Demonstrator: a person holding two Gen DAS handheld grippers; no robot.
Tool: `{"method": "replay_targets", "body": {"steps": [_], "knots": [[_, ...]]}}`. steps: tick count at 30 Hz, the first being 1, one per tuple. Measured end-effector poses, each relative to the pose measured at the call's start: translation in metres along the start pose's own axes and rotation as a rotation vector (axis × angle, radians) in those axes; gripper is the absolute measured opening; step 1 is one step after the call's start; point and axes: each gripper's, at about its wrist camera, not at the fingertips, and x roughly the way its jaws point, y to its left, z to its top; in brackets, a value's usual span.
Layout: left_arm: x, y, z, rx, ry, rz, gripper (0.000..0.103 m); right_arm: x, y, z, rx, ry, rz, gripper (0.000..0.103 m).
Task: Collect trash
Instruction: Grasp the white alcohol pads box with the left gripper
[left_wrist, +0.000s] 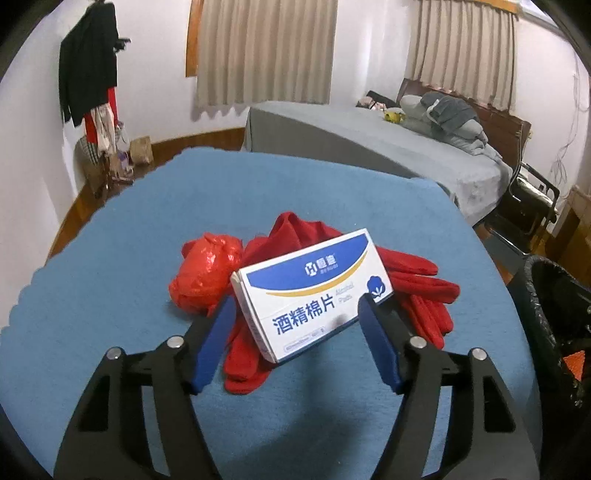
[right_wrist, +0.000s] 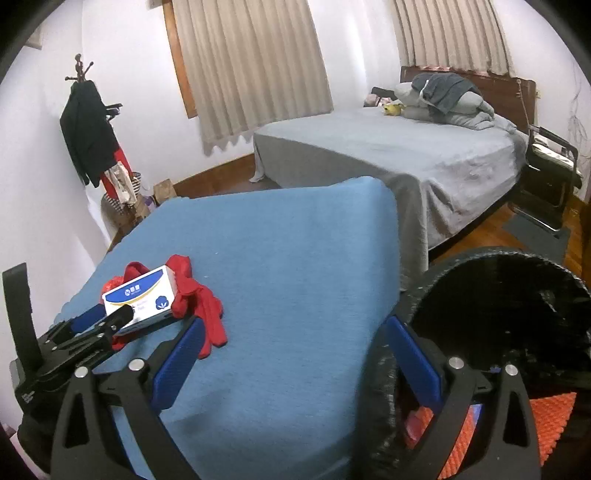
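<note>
Left wrist view: one white-blue box, one crumpled red bag, one pair red gloves, all on blue table. Left gripper angled down, jaws straddling box, not visibly pressing.

Right wrist view: one black-lined bin beside table. Right gripper released, spread, nothing between, over bin rim.

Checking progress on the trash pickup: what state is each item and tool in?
Box: tilted on the gloves, between the left tool's fingers, not clamped.
Red gloves: lying on the table.
Red bag: crumpled, on the table.
Bin: lined, open.
Left tool: open.
Right tool: open, empty.
</note>
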Motion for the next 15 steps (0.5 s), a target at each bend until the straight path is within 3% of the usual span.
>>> {"method": "replay_targets", "body": {"steps": [5,9,15], "knots": [[0.006,0.003,-0.001,0.004,0.03,-0.01,0.056,0.003,0.003,-0.002,-0.005,0.008,0.001,0.096],[0.004,-0.004,-0.003,0.014,0.038,-0.028,0.056,0.004,0.002,-0.002,0.0,0.013,-0.004,0.096],[0.0,-0.029,-0.011,0.039,0.079,-0.138,0.056,0.001,-0.005,0.0,0.019,0.006,-0.02,0.096]]}}
